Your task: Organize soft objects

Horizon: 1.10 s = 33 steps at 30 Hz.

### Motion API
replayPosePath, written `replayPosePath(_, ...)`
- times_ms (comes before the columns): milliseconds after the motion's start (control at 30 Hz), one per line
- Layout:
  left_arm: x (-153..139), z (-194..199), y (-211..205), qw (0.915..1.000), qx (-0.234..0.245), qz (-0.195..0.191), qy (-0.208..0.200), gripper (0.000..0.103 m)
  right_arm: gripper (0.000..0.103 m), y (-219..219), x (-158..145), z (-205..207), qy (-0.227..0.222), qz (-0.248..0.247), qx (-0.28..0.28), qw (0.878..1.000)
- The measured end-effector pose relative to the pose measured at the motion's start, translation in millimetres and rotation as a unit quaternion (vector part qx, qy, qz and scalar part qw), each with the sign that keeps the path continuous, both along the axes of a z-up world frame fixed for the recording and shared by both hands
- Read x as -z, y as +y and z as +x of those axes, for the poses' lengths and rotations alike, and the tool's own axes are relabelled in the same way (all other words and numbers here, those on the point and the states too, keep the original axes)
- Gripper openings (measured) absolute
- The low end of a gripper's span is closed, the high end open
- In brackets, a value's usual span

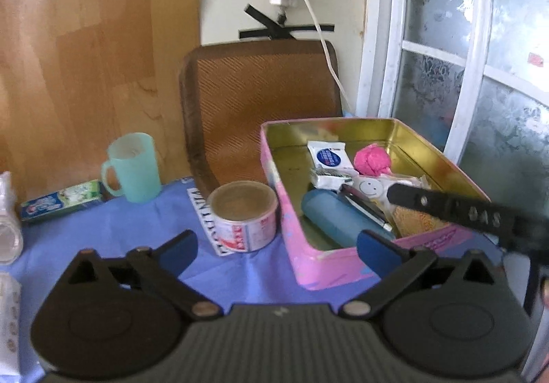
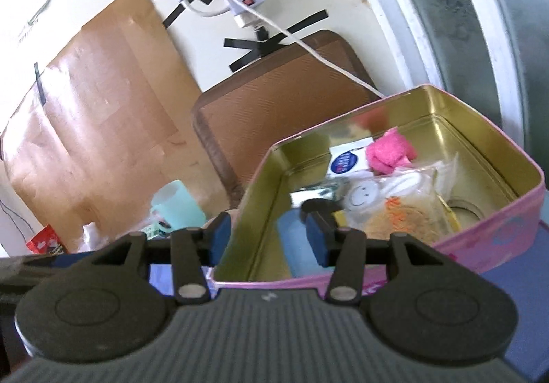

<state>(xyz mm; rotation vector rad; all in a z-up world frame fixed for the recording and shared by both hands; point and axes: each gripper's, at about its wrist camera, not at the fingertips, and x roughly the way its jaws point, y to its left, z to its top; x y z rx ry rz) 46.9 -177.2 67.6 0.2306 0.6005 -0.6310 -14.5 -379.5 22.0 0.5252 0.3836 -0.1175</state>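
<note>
From the left wrist view, the left gripper hangs tilted down over the blue-covered surface, jaws spread wide with nothing between them, just in front of the pink tin. A tape roll sits beside the tin, a green mug farther back. Inside the tin lie a pink soft ball, a white packet and a blue cylinder.

From the right wrist view, the right gripper is rolled sideways above the tin's near wall, jaws half apart and empty. The soft ball rests toward the back of the tin.
</note>
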Motion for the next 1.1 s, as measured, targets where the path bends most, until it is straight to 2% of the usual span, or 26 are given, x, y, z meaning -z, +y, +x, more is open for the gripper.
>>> replayPosePath(100, -10.8, -9.1, 18.4, 0.9999, -0.006, -0.006, -0.012, 0.103, 0.053, 10.8, -13.2, -1.9, -0.004, -0.002, 0.001, 1.0)
replayPosePath(200, -15.0, -12.7, 31.2, 0.9998, -0.017, -0.006, -0.001, 0.103, 0.065, 19.0, -22.8, -5.2, -0.003, 0.005, 0.006, 1.0)
replayPosePath(367, -5.4, -16.3, 49.5, 0.9994, -0.033, 0.001, 0.011, 0.103, 0.073, 41.4, -39.0, -19.1, -0.009, -0.015, 0.006, 1.0)
replayPosePath(500, 4.7, -15.0, 64.9, 0.9989, -0.042, -0.004, 0.022, 0.103, 0.073, 57.3, -38.7, -27.2, -0.001, -0.026, 0.0, 1.0)
replayPosePath(800, 17.8, -13.4, 87.1, 0.9979, -0.064, 0.0, 0.012, 0.103, 0.073, 77.3, -29.9, -21.1, 0.027, -0.045, -0.004, 0.999)
replayPosePath(1100, 23.9, -11.0, 84.1, 0.9974, -0.072, 0.006, 0.001, 0.103, 0.073, 78.1, -23.6, -20.2, 0.036, -0.037, -0.007, 0.999)
